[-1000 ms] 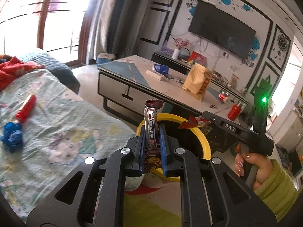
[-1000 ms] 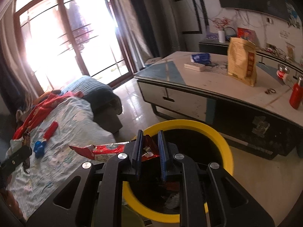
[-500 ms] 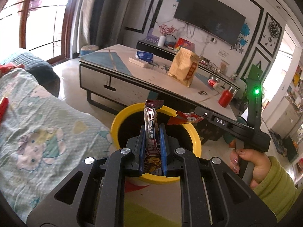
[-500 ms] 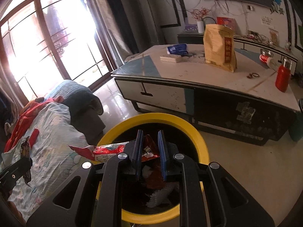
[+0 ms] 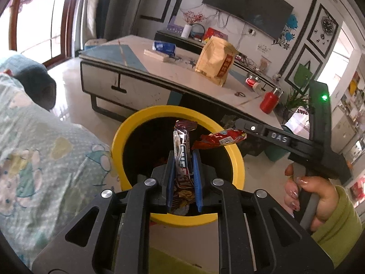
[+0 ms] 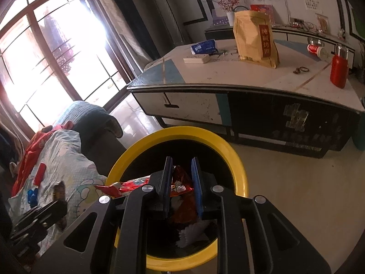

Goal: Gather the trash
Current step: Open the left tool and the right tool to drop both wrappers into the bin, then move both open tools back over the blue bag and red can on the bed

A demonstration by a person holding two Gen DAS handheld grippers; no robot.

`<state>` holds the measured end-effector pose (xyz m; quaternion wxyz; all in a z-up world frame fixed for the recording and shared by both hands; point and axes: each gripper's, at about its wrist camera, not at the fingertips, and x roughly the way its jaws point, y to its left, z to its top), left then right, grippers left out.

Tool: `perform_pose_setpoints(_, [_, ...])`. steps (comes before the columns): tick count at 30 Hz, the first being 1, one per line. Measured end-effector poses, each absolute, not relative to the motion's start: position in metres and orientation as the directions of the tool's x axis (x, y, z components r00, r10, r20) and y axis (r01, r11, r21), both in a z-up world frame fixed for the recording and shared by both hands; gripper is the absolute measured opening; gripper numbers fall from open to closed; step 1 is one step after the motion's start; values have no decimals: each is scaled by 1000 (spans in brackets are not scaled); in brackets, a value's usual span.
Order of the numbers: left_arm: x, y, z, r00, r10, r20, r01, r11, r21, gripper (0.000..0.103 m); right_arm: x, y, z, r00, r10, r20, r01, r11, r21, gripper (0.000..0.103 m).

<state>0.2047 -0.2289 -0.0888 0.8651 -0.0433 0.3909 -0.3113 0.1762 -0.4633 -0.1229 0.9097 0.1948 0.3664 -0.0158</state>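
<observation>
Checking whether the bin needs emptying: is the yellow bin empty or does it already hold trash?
Not empty. The right wrist view shows red wrappers and white crumpled paper lying inside the yellow bin. How full it is cannot be told.

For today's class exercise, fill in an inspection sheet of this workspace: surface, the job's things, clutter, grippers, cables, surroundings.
Surface: pale floor; coffee table behind.
Job's things: yellow-rimmed bin holding trash; silver-brown wrapper; red wrapper.
Clutter: yellow-brown bag, red bottle, blue packet on the table.
Grippers: left gripper shut on the silver-brown wrapper over the bin; right gripper over the bin, jaws just opening, red wrapper between them.
Cables: wires on the far cabinet.
Surroundings: patterned sofa cover, wall TV, window.
</observation>
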Motion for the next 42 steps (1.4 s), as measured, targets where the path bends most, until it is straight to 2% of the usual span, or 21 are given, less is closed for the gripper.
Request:
perform_pose_setpoints(4, [214, -236, -100, 479, -568, -669, 505, 802, -319, 12, 178, -465, -125, 728, 130, -673, 167, 918, 359, 19])
perform_pose_setpoints(7, [218, -239, -104, 459, -576, -676, 508, 795, -332, 13, 179, -469, -129, 724, 146, -674, 175, 907, 384, 23])
perform_pose_setpoints(9, [218, -241, -105, 460, -570, -681, 508, 798, -326, 22, 180, -469, -130, 723, 146, -675, 179, 904, 387, 26])
perform_pose_setpoints(11, [219, -241, -106, 451, -580, -679, 505, 793, -341, 38, 180, -470, -130, 724, 143, -674, 186, 901, 391, 30])
perform_pose_setpoints(18, [212, -234, -94, 499, -566, -656, 503, 805, -313, 64, 177, -468, -122, 746, 145, -650, 174, 900, 400, 39])
perform_pose_setpoints(20, [208, -228, -87, 528, -551, -646, 496, 818, -292, 79, 176, -464, -118, 752, 147, -642, 161, 904, 396, 42])
perform_pose_setpoints(22, [204, -219, -81, 560, -532, -635, 481, 833, -275, 90, 175, -459, -114, 758, 154, -634, 145, 908, 394, 45])
perform_pose_setpoints(29, [189, -182, -57, 683, -426, -593, 383, 901, -205, 92, 173, -432, -100, 770, 181, -612, 76, 926, 369, 58])
perform_pose_setpoints(31, [183, -168, -50, 721, -385, -576, 347, 920, -181, 92, 171, -423, -94, 781, 187, -596, 51, 932, 359, 65])
perform_pose_setpoints(37, [163, -128, -35, 799, -282, -531, 253, 959, -129, 92, 164, -392, -77, 801, 221, -556, -31, 943, 331, 73])
perform_pose_setpoints(42, [152, -97, -27, 836, -215, -504, 175, 976, -126, 92, 160, -365, -68, 799, 259, -543, -94, 945, 313, 75])
